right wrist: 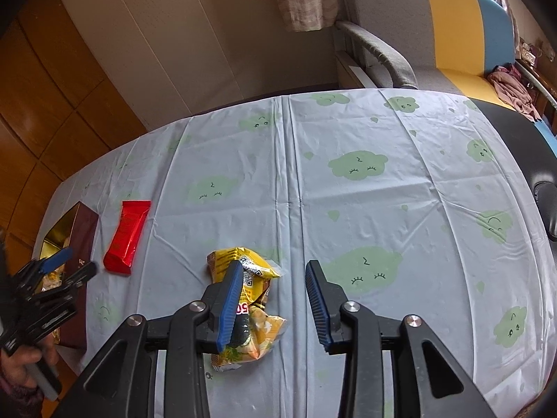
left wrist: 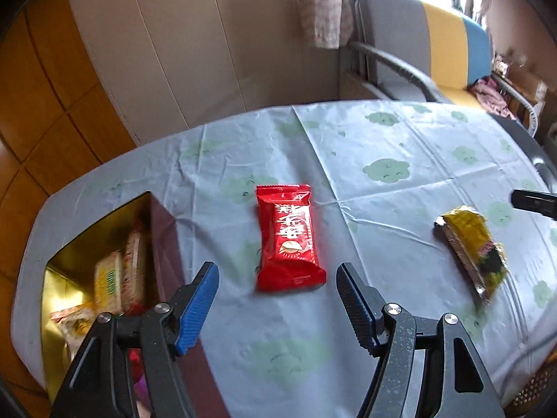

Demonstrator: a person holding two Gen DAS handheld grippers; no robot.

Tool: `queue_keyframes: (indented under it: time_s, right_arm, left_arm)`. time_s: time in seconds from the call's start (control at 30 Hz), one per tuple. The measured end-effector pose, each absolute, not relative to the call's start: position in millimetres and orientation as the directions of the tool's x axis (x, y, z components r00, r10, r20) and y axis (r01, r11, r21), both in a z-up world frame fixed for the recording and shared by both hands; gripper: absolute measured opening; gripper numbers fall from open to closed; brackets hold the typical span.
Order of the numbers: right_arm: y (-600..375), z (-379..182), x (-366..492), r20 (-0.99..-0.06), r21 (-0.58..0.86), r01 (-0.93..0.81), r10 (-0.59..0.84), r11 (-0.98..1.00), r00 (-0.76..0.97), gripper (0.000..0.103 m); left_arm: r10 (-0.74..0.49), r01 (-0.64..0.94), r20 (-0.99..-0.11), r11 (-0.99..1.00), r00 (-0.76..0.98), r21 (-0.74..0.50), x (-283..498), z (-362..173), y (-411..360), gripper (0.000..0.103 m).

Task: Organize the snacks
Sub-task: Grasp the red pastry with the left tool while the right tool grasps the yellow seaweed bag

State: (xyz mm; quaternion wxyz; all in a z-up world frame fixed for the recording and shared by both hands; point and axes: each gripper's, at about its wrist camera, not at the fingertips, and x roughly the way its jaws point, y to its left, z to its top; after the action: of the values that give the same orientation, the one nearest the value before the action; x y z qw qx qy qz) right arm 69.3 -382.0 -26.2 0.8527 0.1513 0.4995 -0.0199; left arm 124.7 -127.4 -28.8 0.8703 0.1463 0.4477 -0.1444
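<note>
A red snack packet [left wrist: 289, 240] lies flat on the pale blue tablecloth. My left gripper [left wrist: 276, 268] hovers open over its near end, one blue pad on each side and neither touching it. The same red packet [right wrist: 127, 237] and left gripper [right wrist: 83, 258] show at the left of the right wrist view. A crumpled yellow snack packet [right wrist: 257, 271] rests on the cloth, partly hidden behind the left finger of my right gripper [right wrist: 275, 264], which is open and holds nothing. In the left wrist view the yellow packet [left wrist: 470, 247] lies apart from a right gripper finger [left wrist: 536, 202].
An open box [left wrist: 163, 230], gold inside and dark red outside, holds several snack packets at the table's left edge [right wrist: 83, 230]. A grey, yellow and blue sofa [right wrist: 435, 17] stands behind the table. A black chair [right wrist: 522, 146] is at the right. A hand [right wrist: 21, 365] holds the left gripper.
</note>
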Motion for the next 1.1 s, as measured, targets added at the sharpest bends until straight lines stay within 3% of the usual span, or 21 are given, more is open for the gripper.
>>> queue_keyframes:
  time_s: [0.47,0.67,0.83,0.9,1.1]
  right_arm:
    - [-376,-28,71,-0.861,0.254,0.162,0.147,0.953,0.487,0.038]
    - [-375,-31,72,-0.865,0.252,0.163,0.147,0.954,0.479,0.038]
    - [-373,-32,73,-0.869,0.244,0.16,0.143,0.956,0.474,0.038]
    - [-373,-33,73,-0.872,0.24,0.162,0.139,0.957,0.47,0.038]
    - [-374,-34,73,-0.875,0.229,0.168,0.127,0.959,0.468,0.038]
  left_arm:
    - [-0.051,0.373,-0.878,0.916,0.476,0.149,179,-80,-152,0.071]
    - [-0.071,0.315,-0.899,0.946,0.433,0.077,197,-93,-140,0.072]
    - [-0.074,0.318,-0.885,0.944,0.46,0.087,198,-91,-136,0.048]
    - [-0.084,0.317,-0.884,0.945,0.46,0.076,197,-89,-133,0.042]
    - [-0.159,0.352,-0.862,0.936,0.481,0.024,167,-69,-133,0.041]
